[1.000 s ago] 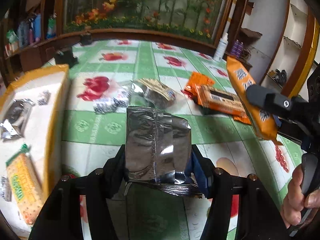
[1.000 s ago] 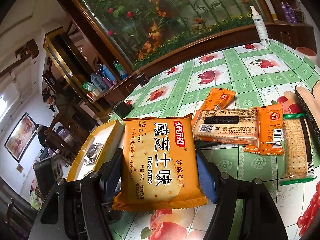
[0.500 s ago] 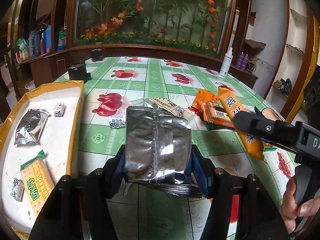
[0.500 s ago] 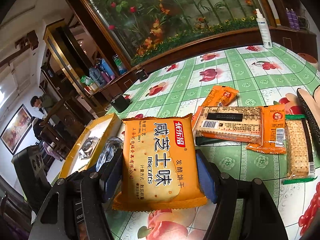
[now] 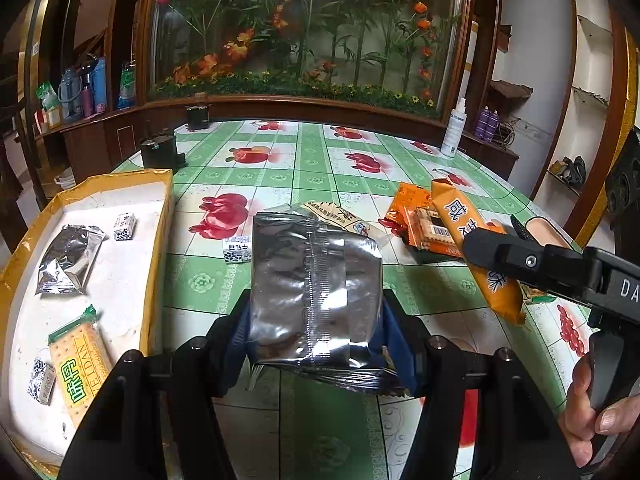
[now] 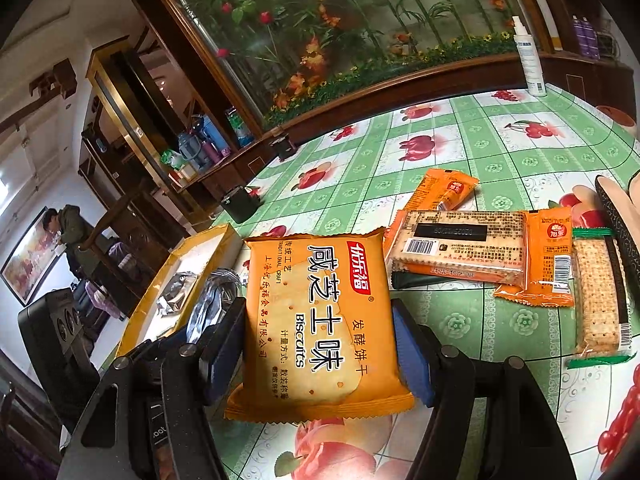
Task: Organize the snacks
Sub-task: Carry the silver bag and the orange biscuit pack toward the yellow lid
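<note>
the left claw (image 5: 316,344) is clamped on a silver foil snack pack (image 5: 314,292), its blue pads pressing both sides of the pack and holding it above the surface (image 5: 320,168). the right claw (image 6: 320,356) is clamped the same way on an orange biscuit pack (image 6: 320,320), printed side up, clear of the surface. in the left wrist view the right claw reaches in from the right edge with that orange pack edge-on, and a hand (image 5: 592,420) grips its handle at the lower right.

just to the left of the left claw lies a yellow-rimmed tray (image 5: 156,248) with a white floor. it holds a green-edged cracker pack (image 5: 80,360), a crumpled silver pack (image 5: 68,258) and small black-and-white candies, one near the tray's far side (image 5: 125,226).

beyond the silver pack, on the green checked cloth with red fruit prints, sit another small candy (image 5: 236,249) and a pale printed wrapper (image 5: 340,216). to the right lie a clear-fronted cracker pack with orange ends (image 6: 476,252), a smaller orange pack (image 6: 444,192) behind it, and a green-trimmed cracker pack (image 6: 600,300) beside it.

farther off, a white spray bottle (image 6: 528,60) stands at the surface's far edge, before a glass case of artificial flowers (image 5: 304,28).
</note>
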Action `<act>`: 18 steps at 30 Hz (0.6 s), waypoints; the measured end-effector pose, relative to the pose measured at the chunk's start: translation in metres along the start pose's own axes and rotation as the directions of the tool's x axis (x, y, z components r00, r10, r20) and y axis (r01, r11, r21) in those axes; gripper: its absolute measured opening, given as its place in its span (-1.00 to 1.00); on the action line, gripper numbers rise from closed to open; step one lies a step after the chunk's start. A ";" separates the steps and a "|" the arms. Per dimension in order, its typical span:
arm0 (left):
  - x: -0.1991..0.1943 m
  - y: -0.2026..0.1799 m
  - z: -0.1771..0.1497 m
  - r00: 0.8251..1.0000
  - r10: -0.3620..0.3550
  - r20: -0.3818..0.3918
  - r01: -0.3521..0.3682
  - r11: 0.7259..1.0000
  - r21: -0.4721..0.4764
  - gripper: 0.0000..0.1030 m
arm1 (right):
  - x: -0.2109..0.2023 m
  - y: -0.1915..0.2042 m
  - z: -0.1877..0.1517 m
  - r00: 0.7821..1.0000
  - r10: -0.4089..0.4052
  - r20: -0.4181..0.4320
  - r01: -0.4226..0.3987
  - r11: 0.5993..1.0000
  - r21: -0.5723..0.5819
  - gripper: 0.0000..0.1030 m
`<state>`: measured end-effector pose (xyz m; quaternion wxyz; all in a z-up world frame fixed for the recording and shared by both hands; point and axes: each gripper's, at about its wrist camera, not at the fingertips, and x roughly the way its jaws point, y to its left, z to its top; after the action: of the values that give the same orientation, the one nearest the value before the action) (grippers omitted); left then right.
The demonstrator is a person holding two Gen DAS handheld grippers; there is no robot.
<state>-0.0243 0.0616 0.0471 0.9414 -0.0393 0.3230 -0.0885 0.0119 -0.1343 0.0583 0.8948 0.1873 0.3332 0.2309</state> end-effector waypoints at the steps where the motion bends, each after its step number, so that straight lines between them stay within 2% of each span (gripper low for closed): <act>1: 0.000 0.000 0.000 1.000 0.002 0.002 -0.002 1.000 -0.001 0.17 | 0.000 0.000 0.000 1.000 0.000 0.000 0.000 1.000 0.000 0.44; 18: -0.007 0.001 0.000 0.999 0.031 0.041 -0.031 1.000 -0.004 0.17 | 0.000 0.005 0.001 1.000 0.007 0.004 -0.006 1.000 -0.021 0.44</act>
<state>-0.0297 0.0636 0.0513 0.9490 -0.0379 0.3044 -0.0727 0.0111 -0.1302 0.0614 0.8965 0.1793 0.3285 0.2370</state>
